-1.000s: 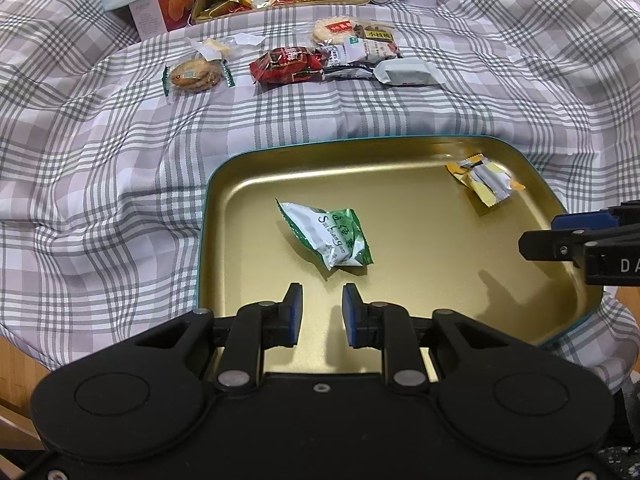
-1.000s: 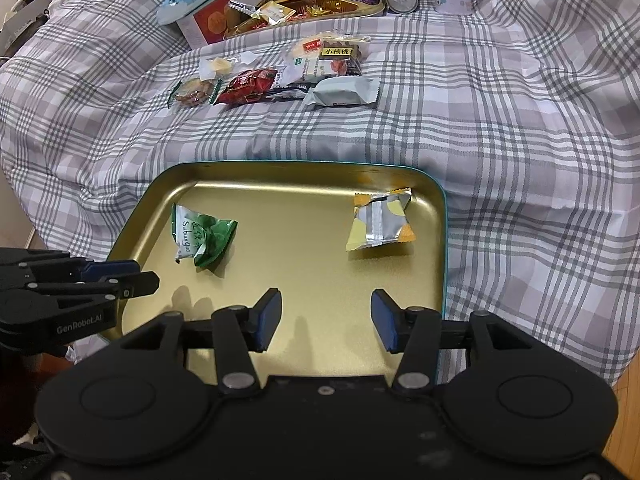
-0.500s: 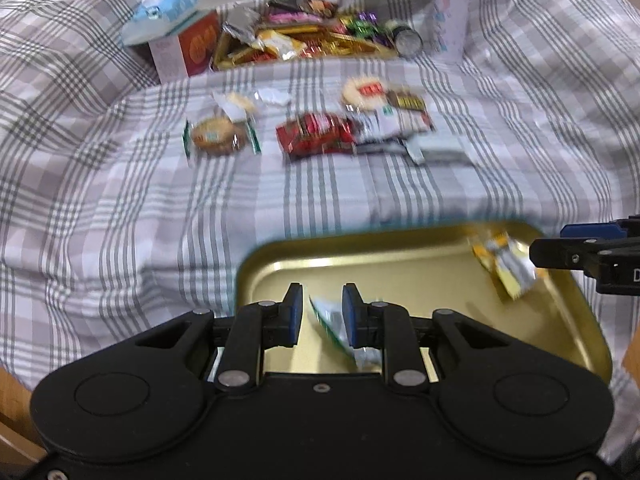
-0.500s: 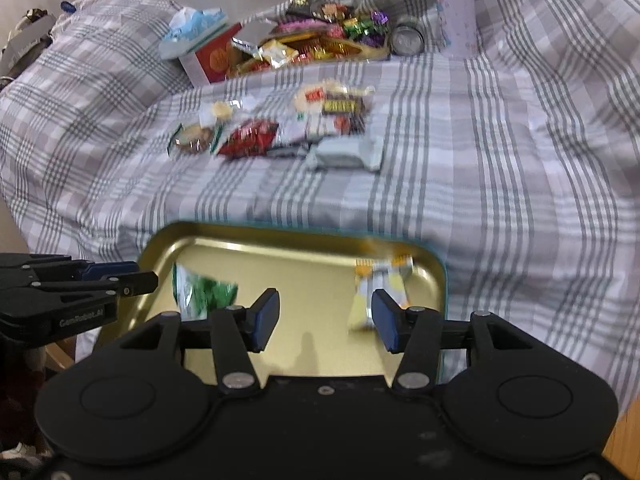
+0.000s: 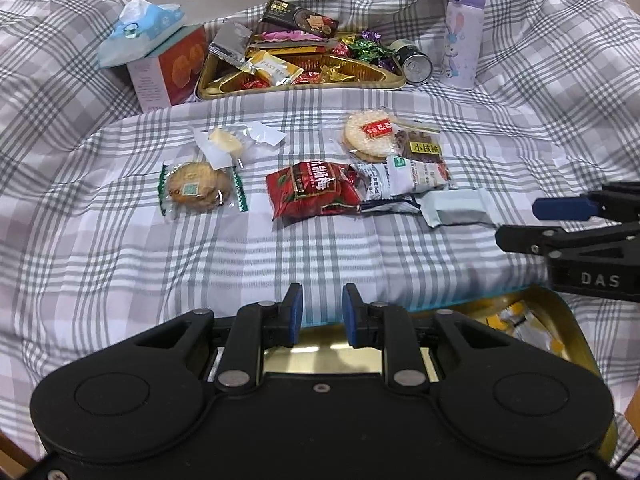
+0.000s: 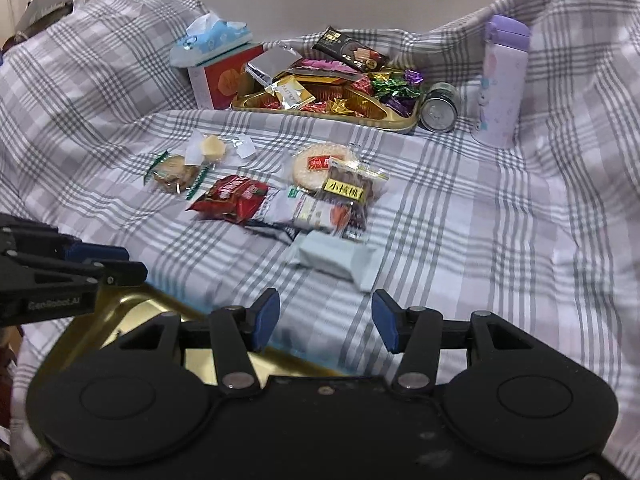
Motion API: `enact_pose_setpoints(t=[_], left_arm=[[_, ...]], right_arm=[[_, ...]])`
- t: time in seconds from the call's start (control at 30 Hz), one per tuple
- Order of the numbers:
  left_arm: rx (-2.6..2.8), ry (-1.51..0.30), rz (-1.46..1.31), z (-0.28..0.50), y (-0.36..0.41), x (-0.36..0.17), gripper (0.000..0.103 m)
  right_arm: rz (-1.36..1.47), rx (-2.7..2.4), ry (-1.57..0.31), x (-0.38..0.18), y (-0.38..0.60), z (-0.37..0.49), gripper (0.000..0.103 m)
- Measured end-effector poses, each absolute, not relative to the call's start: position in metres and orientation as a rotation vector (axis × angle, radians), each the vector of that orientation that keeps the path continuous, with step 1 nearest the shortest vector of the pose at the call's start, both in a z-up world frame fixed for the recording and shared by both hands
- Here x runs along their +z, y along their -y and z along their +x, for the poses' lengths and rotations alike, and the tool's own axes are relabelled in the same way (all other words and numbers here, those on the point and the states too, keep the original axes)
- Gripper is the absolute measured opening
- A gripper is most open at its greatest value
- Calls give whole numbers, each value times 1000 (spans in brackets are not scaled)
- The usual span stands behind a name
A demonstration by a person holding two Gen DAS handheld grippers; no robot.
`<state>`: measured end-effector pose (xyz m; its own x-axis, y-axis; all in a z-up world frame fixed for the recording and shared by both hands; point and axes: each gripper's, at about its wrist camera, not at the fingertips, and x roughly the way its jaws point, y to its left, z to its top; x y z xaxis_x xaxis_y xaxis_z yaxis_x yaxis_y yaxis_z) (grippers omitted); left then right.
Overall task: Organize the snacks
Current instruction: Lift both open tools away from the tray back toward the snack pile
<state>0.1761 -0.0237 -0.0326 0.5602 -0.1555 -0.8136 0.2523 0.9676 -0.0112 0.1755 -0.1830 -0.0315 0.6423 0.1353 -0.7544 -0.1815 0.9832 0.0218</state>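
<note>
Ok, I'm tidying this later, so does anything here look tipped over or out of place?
Yes. The dark can beside the far gold tray lies on its side, its end facing the camera, while the purple bottle next to it stands upright. That tray is also overfilled, with a dark snack packet sticking out over its back edge.

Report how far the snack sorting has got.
Done: a yellow-and-silver packet lies in the near gold tray. In hand: nothing; left gripper and right gripper are empty. Left: loose snacks on the cloth, such as the red packet and pale bar.
</note>
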Motion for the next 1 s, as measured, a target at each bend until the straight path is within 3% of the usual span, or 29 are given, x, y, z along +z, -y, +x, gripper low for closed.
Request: enact_pose_setpoints(t=[0.43,1.0], left_arm=[[-162,-942,66,205,11,-39,31],[-164,-965,90,214,15,-47,31]], right_arm=[[-239,227,-766,-44,171,213,54],[-372,326,-833,-76,162,237,58]])
